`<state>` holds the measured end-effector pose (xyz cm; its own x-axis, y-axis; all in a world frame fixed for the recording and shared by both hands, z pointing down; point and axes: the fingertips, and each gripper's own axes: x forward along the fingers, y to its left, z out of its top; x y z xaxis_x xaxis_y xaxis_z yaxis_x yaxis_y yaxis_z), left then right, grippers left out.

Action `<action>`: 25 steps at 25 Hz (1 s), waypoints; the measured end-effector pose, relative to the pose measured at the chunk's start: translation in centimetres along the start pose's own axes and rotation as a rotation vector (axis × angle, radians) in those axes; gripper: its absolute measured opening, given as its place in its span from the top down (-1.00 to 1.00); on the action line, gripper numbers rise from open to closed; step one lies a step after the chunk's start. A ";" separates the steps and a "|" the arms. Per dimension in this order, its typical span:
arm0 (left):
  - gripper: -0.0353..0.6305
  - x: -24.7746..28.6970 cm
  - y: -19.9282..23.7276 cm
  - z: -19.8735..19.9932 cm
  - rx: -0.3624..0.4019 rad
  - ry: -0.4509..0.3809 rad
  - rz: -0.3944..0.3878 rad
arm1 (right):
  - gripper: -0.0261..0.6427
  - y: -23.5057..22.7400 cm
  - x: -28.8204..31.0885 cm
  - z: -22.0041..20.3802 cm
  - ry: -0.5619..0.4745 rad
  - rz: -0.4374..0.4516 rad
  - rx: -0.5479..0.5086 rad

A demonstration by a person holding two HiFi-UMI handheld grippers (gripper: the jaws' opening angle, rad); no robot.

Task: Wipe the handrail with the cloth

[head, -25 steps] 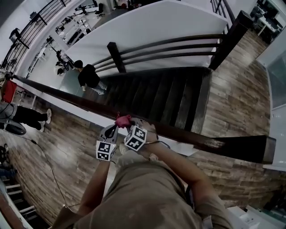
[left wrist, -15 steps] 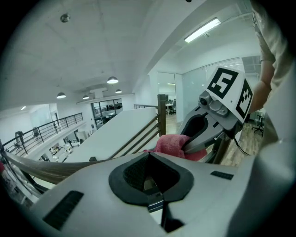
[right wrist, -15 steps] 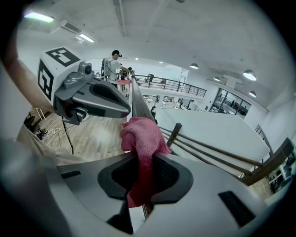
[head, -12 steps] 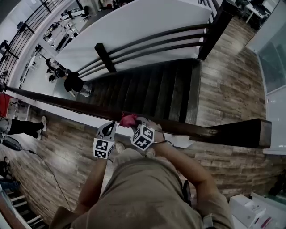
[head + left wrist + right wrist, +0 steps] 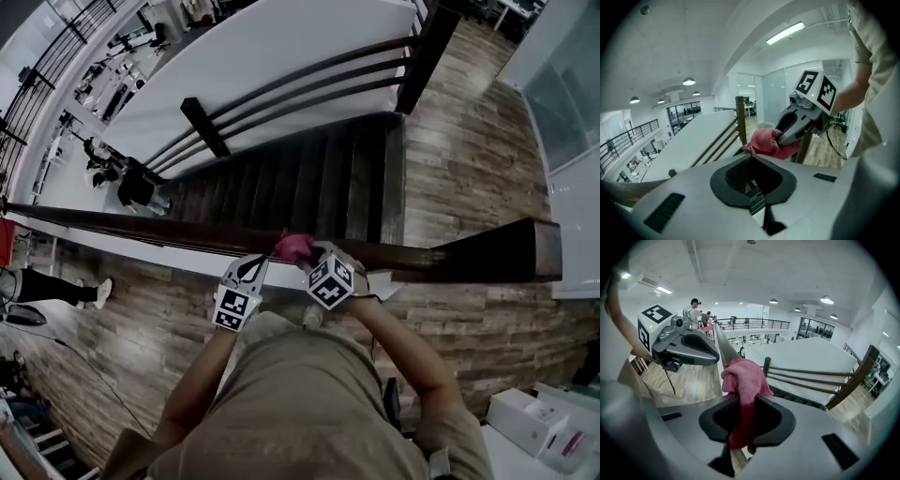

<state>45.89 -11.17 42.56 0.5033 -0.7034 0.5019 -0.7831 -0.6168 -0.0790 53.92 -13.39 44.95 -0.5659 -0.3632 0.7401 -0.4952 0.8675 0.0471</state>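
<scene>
A dark wooden handrail point(image 5: 141, 228) runs across the head view in front of me. The pink cloth point(image 5: 294, 247) lies bunched on top of it. My right gripper point(image 5: 306, 256) is shut on the cloth, which hangs down between its jaws in the right gripper view point(image 5: 742, 380), with the handrail point(image 5: 721, 345) stretching away beyond it. My left gripper point(image 5: 252, 268) hovers just left of the cloth over the rail, shut and holding nothing. In the left gripper view, the cloth point(image 5: 765, 142) and the right gripper point(image 5: 785, 136) are straight ahead.
A dark staircase point(image 5: 309, 183) drops away beyond the handrail, with a second railing point(image 5: 281, 89) and newel post point(image 5: 424, 37) on its far side. People point(image 5: 136, 185) stand on the floor below. Wooden flooring point(image 5: 487, 319) lies around me; white boxes point(image 5: 534, 422) sit at the lower right.
Both grippers and the cloth have slid rightward along the handrail, closer to its corner end. The view has shifted with them.
</scene>
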 end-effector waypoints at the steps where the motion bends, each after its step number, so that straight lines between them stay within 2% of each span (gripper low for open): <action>1: 0.84 0.5 -1.0 0.5 0.012 -0.004 -0.023 | 0.68 -0.7 -0.7 -0.7 0.001 -0.009 0.023; 4: 0.84 1.8 -3.4 2.0 0.040 -0.021 -0.079 | 0.68 -3.4 -3.0 -3.1 0.004 -0.060 0.094; 11: 0.84 3.8 -7.3 3.7 0.095 -0.038 -0.181 | 0.69 -10.9 -10.7 -12.0 0.077 -0.258 0.240; 18: 0.84 4.5 -8.1 3.9 0.103 -0.044 -0.207 | 0.70 -18.3 -20.4 -23.0 0.160 -0.563 0.432; 21: 0.84 4.5 -8.1 3.8 0.102 -0.047 -0.208 | 0.70 -20.0 -23.5 -26.2 0.235 -0.684 0.455; 23: 0.84 4.5 -7.9 3.8 0.098 -0.049 -0.202 | 0.70 -20.4 -24.8 -27.5 0.284 -0.739 0.446; 25: 0.84 4.4 -7.6 3.7 0.090 -0.050 -0.192 | 0.70 -20.3 -25.8 -27.8 0.291 -0.782 0.439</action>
<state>55.38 -10.90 42.12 0.6591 -0.5851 0.4724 -0.6366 -0.7685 -0.0636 96.94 -12.19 43.53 0.1894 -0.6374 0.7469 -0.9024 0.1868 0.3883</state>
